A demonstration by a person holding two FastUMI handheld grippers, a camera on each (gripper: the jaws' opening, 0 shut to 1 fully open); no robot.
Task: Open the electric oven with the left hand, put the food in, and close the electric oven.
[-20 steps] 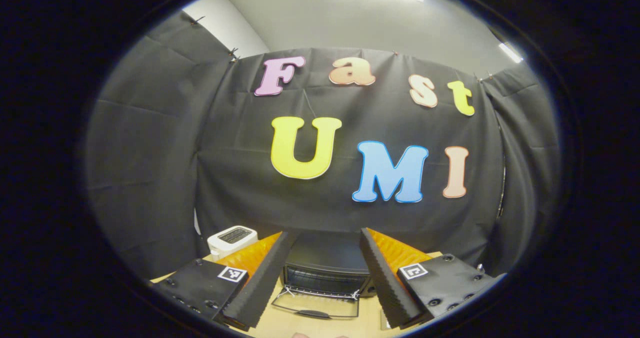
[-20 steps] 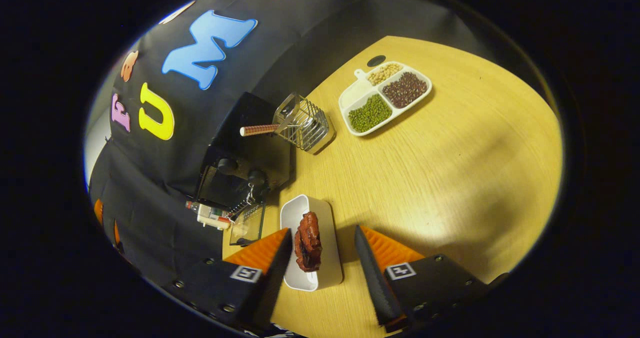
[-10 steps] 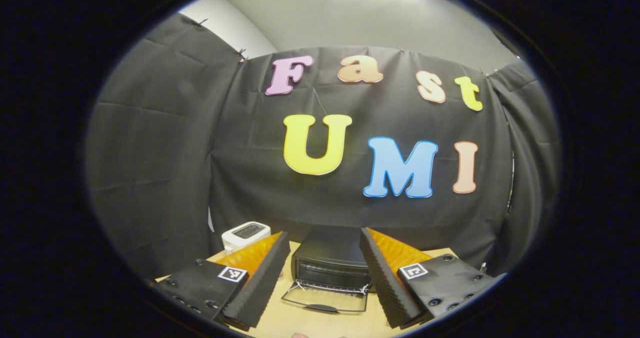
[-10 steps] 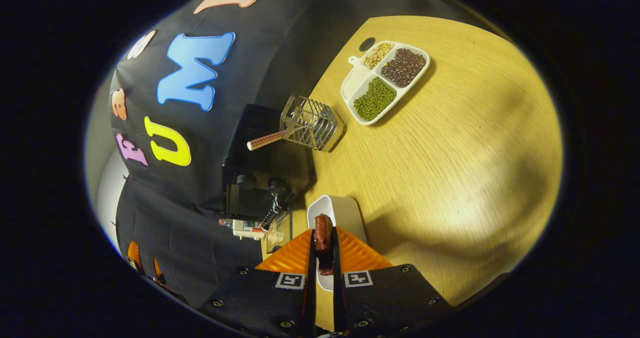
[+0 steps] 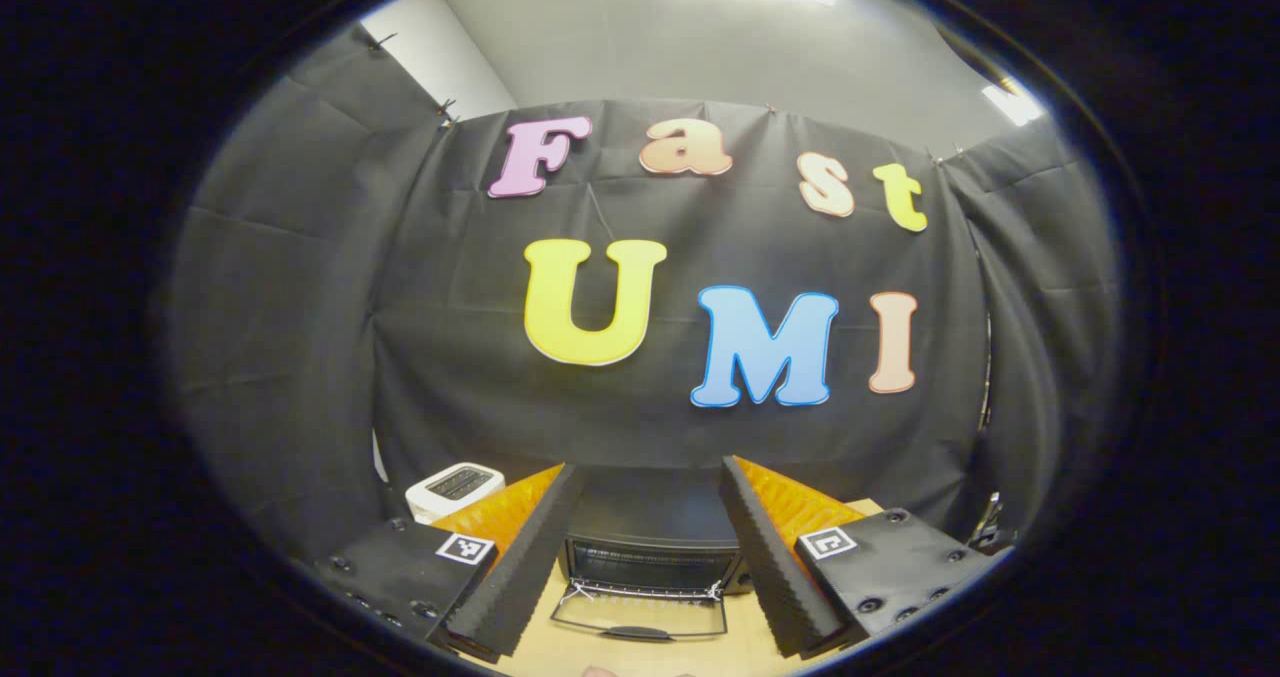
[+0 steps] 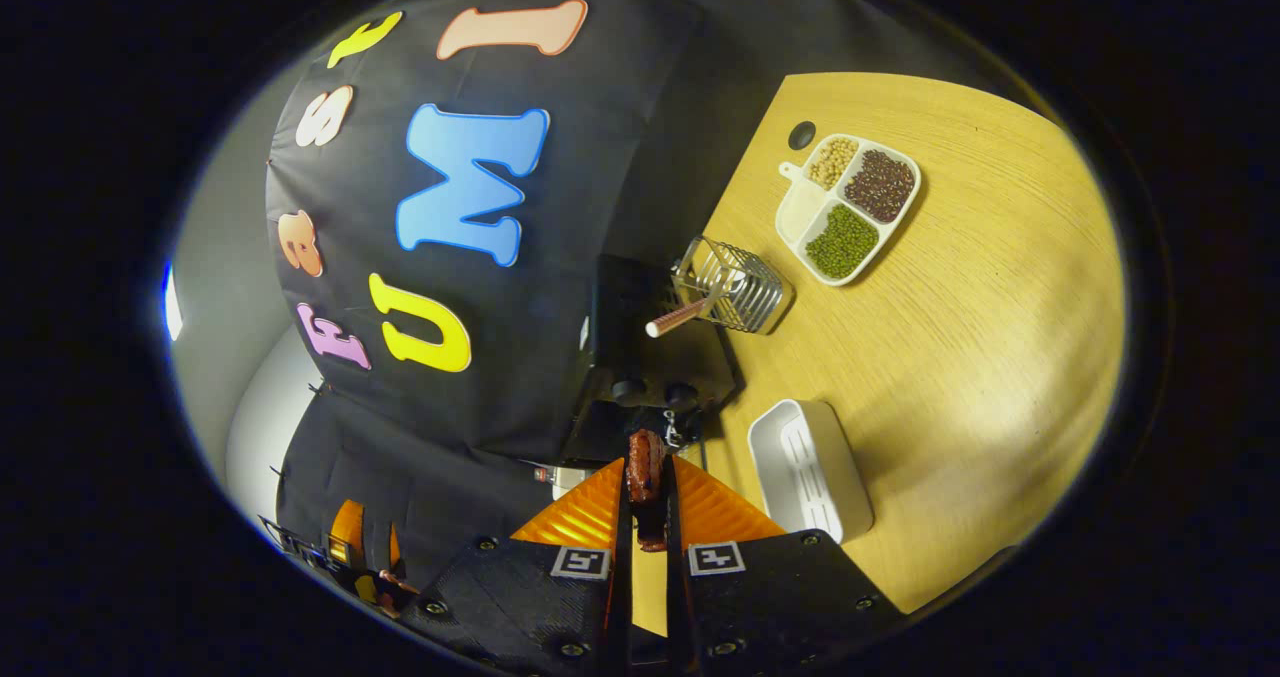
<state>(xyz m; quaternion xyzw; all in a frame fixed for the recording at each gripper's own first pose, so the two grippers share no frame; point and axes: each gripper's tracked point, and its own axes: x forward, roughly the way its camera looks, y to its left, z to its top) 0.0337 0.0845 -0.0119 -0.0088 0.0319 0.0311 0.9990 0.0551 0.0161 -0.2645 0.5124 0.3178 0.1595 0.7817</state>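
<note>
With the oven (image 5: 650, 547) door (image 5: 640, 612) down flat on the bench (image 6: 960, 357), the left gripper (image 5: 645, 557) jaws stand spread; the right gripper (image 6: 645, 557) jaws pinch the meat (image 6: 645, 472) beside the white tray (image 6: 810, 467).

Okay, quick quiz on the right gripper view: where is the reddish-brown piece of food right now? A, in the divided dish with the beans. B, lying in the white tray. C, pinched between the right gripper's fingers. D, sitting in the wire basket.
C: the food stands clamped between the right gripper's closed fingers, and the white tray beside it lies empty.
</note>
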